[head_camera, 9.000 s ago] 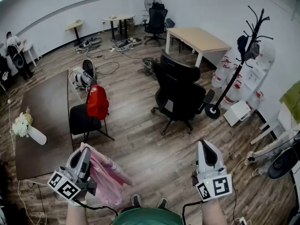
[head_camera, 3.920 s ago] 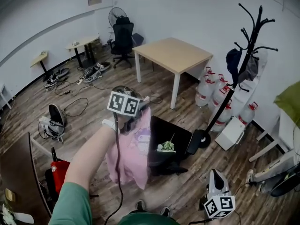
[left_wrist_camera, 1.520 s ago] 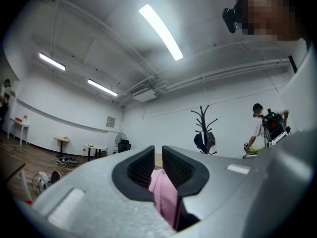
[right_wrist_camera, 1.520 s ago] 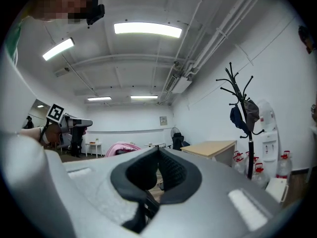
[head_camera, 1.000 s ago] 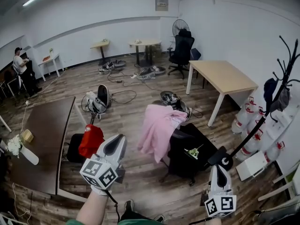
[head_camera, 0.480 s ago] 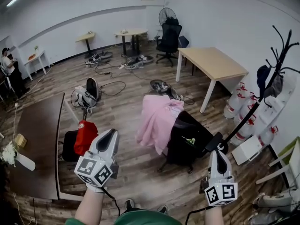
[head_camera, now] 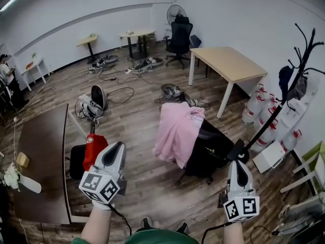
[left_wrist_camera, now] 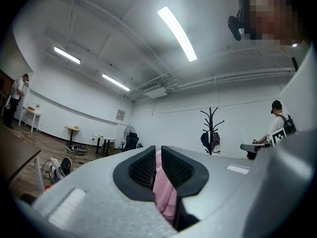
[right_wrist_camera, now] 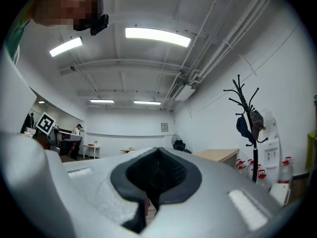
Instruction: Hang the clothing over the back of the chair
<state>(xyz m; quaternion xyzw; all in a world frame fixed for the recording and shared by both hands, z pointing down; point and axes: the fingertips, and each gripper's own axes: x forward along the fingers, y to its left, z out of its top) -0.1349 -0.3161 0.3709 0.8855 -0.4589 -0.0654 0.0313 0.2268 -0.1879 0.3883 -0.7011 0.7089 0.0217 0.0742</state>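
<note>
Both tools are closed and hold nothing. The left tool [head_camera: 116,149] and the right tool [head_camera: 236,165] sit near and low, well apart from the pink clothing [head_camera: 177,128], which hangs draped over the back of the black chair [head_camera: 213,149] farther off.

Chair back [head_camera: 199,136]: buried under the pink clothing [head_camera: 177,131].
Clothing past the left tongs [left_wrist_camera: 157,153]: only a sliver shows.
Person [head_camera: 6,71]: cut by the left edge.
Coat rack [head_camera: 237,153]: hung things dark, unclear.
</note>
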